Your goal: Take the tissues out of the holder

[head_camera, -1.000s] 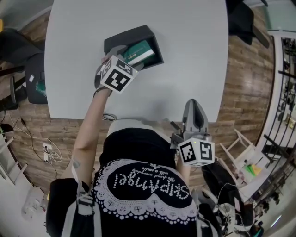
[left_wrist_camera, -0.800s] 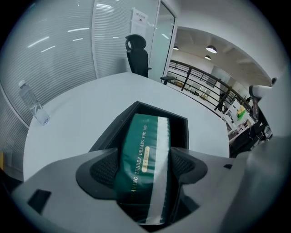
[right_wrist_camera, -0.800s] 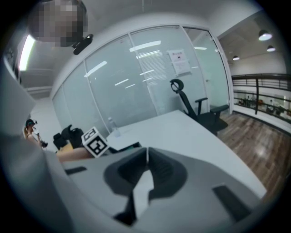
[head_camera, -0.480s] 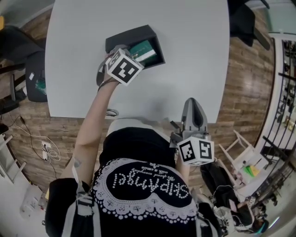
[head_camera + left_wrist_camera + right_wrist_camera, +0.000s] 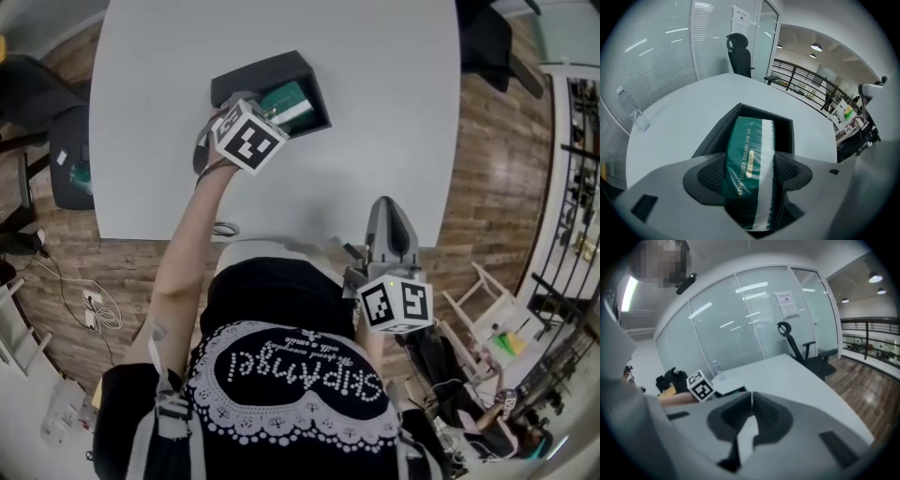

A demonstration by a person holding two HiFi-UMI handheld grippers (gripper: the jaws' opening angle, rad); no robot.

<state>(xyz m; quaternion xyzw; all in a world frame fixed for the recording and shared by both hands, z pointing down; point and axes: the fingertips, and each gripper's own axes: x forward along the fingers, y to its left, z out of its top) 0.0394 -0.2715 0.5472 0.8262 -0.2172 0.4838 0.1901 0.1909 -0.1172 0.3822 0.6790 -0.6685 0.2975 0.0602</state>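
On the desk [image 5: 375, 94], our left gripper [image 5: 750, 173], jaws just closing, clamps the tissue pack [image 5: 747, 150] in its holder [image 5: 717, 133]; right gripper [image 5: 751, 401] jaws are shut.

The tissue pack [image 5: 749, 168], wrapped in dark green film with a white band along one side and gold lettering, is lying lengthwise inside the holder [image 5: 715, 133]. The holder, a black, open-topped rectangular box, is sitting flat on the white table [image 5: 375, 112], turned at an angle to the table's edges.
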